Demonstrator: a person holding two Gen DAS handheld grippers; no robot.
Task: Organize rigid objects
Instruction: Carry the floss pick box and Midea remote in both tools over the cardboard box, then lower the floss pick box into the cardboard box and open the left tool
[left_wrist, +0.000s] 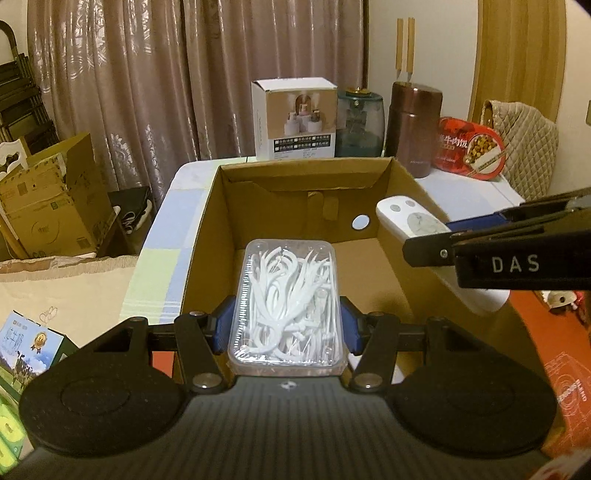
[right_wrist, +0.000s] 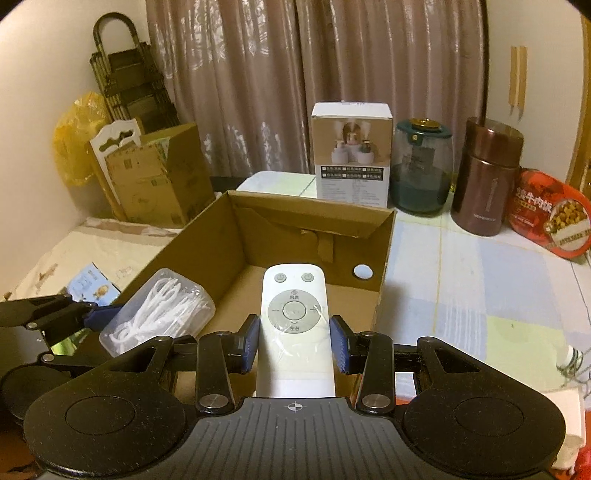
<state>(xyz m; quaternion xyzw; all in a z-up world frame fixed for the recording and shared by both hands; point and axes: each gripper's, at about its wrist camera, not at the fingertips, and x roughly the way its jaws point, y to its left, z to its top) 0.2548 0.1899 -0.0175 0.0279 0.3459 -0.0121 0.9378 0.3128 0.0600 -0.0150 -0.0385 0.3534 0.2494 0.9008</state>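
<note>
My left gripper (left_wrist: 283, 328) is shut on a clear plastic box of white floss picks (left_wrist: 286, 306) and holds it over the open cardboard box (left_wrist: 303, 177). My right gripper (right_wrist: 294, 341) is shut on a white remote control (right_wrist: 293, 325) and holds it over the box's near right edge (right_wrist: 384, 258). In the left wrist view the remote (left_wrist: 410, 221) and right gripper (left_wrist: 480, 236) enter from the right. In the right wrist view the floss box (right_wrist: 159, 314) and left gripper (right_wrist: 88, 314) sit at the left.
Behind the cardboard box on the checked table stand a white product carton (right_wrist: 352, 155), a teal glass jar (right_wrist: 421, 170), a brown thermos (right_wrist: 487, 177) and a red food tin (right_wrist: 550, 214). More cardboard boxes (right_wrist: 155, 177) stand at the left by the curtain.
</note>
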